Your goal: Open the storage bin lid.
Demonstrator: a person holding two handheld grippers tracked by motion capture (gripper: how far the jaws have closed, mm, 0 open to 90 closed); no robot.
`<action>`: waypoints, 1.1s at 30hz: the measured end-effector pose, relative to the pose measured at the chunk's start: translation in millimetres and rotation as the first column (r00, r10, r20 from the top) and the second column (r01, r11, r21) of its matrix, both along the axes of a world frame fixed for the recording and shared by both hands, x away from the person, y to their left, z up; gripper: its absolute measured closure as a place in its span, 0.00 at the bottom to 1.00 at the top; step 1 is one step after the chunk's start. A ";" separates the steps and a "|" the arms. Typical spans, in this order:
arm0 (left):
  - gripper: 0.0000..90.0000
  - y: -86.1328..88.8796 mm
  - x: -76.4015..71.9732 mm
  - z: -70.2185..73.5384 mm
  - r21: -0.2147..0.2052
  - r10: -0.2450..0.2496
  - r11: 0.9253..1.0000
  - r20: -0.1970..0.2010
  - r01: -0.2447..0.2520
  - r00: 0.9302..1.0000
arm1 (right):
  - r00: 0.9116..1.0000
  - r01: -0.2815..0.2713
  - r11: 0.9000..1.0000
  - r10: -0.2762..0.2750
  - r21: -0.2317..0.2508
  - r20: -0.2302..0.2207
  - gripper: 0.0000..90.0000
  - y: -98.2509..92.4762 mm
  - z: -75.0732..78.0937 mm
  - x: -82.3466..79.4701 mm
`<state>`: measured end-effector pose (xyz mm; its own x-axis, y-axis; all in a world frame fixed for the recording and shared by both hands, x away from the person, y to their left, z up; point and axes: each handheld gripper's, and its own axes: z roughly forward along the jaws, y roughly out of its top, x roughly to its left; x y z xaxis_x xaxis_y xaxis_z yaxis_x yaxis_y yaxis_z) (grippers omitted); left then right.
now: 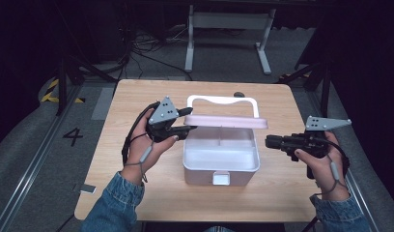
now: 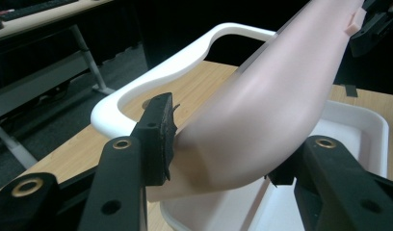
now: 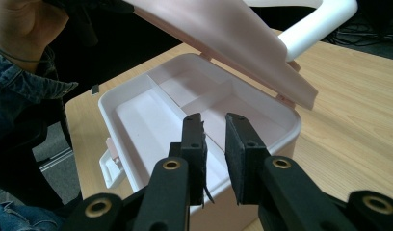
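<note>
Pink lid [image 2: 262, 120] clamped in left claw [image 2: 218, 144]; right claw [image 3: 215, 144] slightly open, empty.

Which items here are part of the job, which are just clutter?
In the job: storage box; its pink lid, gripped by the left gripper; white carry handle; right gripper, fingers empty.
Lying about: small dark object behind the box; small card at the table edge.

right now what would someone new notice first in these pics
The pale pink lid of the white storage box at the table's middle stands half raised, gripped at its left end by the left gripper. Inside, the box shows bare white compartments with dividers. The right gripper hangs just right of the box, its jaws a little apart with nothing between them.
</note>
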<state>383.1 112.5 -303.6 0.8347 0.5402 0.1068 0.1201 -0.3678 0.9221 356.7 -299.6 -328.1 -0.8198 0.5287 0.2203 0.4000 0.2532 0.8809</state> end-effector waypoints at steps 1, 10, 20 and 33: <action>0.60 -0.5 1.4 0.8 0.004 -0.005 1.000 0.004 0.005 1.000 | 1.000 0.006 1.000 -0.006 0.000 0.002 0.88 -1.6 0.1 -0.8; 0.61 -7.8 24.9 8.9 0.032 -0.036 0.999 -0.012 0.036 0.999 | 0.998 0.067 0.998 -0.066 -0.016 0.009 0.86 -17.5 -0.3 -11.5; 0.66 -8.7 47.7 7.0 0.011 0.022 1.000 -0.044 -0.022 0.999 | 0.985 0.170 0.980 -0.164 -0.102 0.058 0.73 -26.9 -4.3 -8.3; 0.69 -16.7 79.8 6.9 0.010 0.079 0.997 -0.098 -0.078 0.992 | 0.978 0.209 0.971 -0.207 -0.119 0.026 0.63 -36.1 -16.2 4.0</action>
